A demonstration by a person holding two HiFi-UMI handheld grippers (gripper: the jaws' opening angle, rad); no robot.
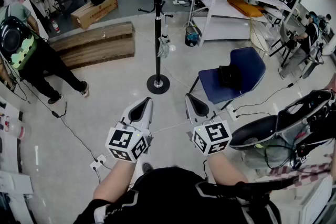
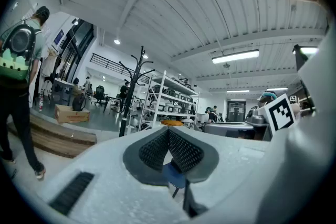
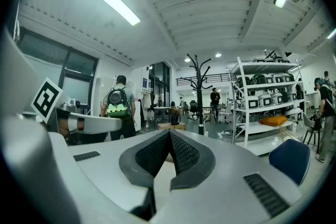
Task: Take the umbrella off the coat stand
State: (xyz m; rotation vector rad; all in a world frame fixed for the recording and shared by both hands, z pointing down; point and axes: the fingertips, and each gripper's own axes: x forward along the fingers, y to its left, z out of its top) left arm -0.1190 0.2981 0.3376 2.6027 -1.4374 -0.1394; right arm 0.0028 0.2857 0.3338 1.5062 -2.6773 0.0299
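Your left gripper (image 1: 140,108) and right gripper (image 1: 196,105), jaws together and empty, sit low in frame, well short of the coat stand (image 1: 158,23) at upper centre, its apparent umbrella (image 1: 164,47) hanging mid-pole; approach, then open one

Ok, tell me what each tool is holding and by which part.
Nothing is held. The left tool and the right tool both have their jaws together with nothing between them, and the coat stand stands ahead, untouched.

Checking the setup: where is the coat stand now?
Head view, upper centre: the coat stand stands between the wooden platform at left and the blue chair at right.
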